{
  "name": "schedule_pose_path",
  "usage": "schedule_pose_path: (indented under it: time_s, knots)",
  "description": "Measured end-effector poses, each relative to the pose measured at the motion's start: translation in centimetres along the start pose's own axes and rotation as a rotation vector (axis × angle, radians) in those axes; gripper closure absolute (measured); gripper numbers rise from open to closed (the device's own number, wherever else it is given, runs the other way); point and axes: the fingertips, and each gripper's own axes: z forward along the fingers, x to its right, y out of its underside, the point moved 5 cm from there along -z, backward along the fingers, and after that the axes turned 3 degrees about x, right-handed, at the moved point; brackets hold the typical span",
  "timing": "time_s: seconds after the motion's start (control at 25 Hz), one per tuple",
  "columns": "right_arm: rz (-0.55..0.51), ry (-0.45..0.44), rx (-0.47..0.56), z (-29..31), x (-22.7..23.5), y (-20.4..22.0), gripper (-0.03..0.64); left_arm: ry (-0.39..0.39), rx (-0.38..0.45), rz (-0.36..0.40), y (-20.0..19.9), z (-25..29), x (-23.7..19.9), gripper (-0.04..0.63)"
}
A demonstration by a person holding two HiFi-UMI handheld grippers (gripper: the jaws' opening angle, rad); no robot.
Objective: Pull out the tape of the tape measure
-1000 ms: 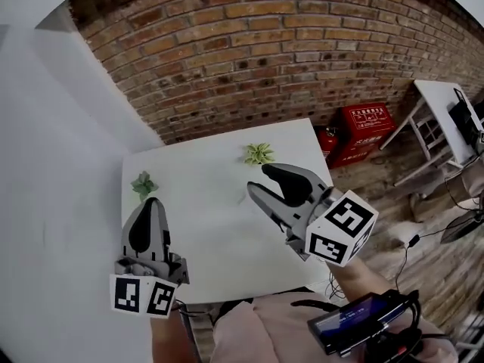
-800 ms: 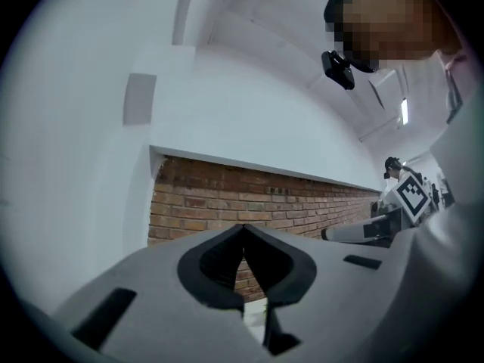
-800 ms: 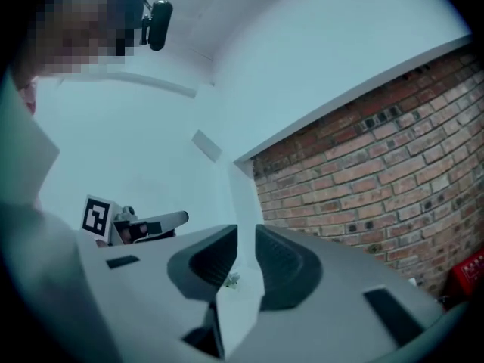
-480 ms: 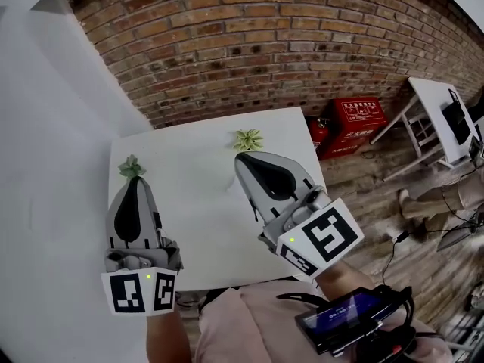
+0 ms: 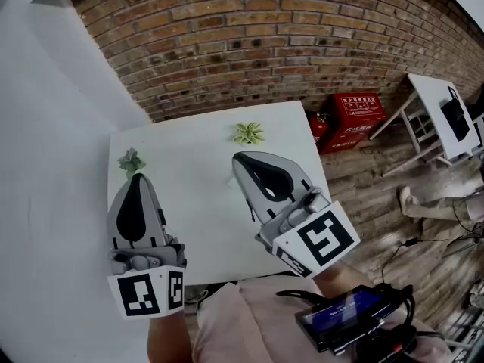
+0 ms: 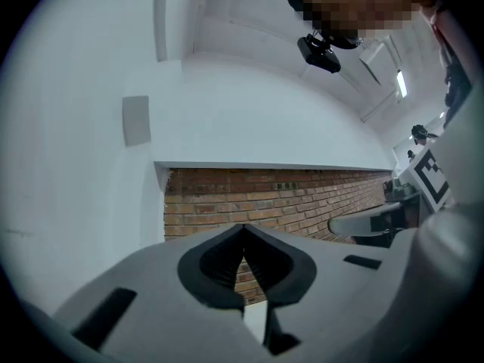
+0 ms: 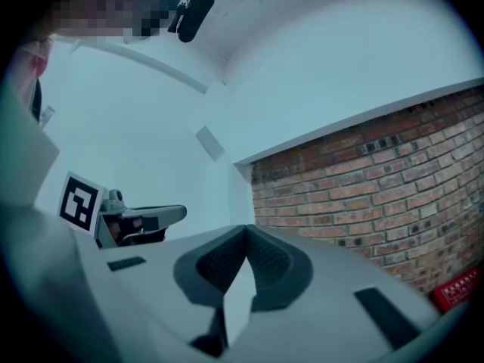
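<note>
One red box (image 5: 361, 114) shows illegible lettering; left tool (image 5: 137, 177), right tool (image 5: 237, 159) closed.

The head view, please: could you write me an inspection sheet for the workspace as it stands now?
Surface: white table, standing against the wall.
Job's things: tape measure, nothing seen in any view.
Clutter: two small green plants, left plant by the far left corner, right plant by the far edge.
Grippers: left gripper and right gripper are held above the table, jaws together, nothing between them.
Cables: dark cable lies on the wooden floor right of the table.
Surroundings: brick wall, red boxes at its foot, white furniture far right.
</note>
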Motion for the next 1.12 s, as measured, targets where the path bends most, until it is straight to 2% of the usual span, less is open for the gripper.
schedule_pose_path:
  time_s: [0.36, 1.12]
  knots:
    - [-0.036, -0.003, -0.01, 0.04, -0.77, 0.18, 0.614, 0.005, 0.019, -0.004, -0.21, -0.63, -0.11, 0.591]
    - [-0.038, 0.005, -0.014, 0.2, -1.04, 0.75, 0.614, 0.005, 0.015, -0.007, 0.46, -0.97, -0.3, 0.589]
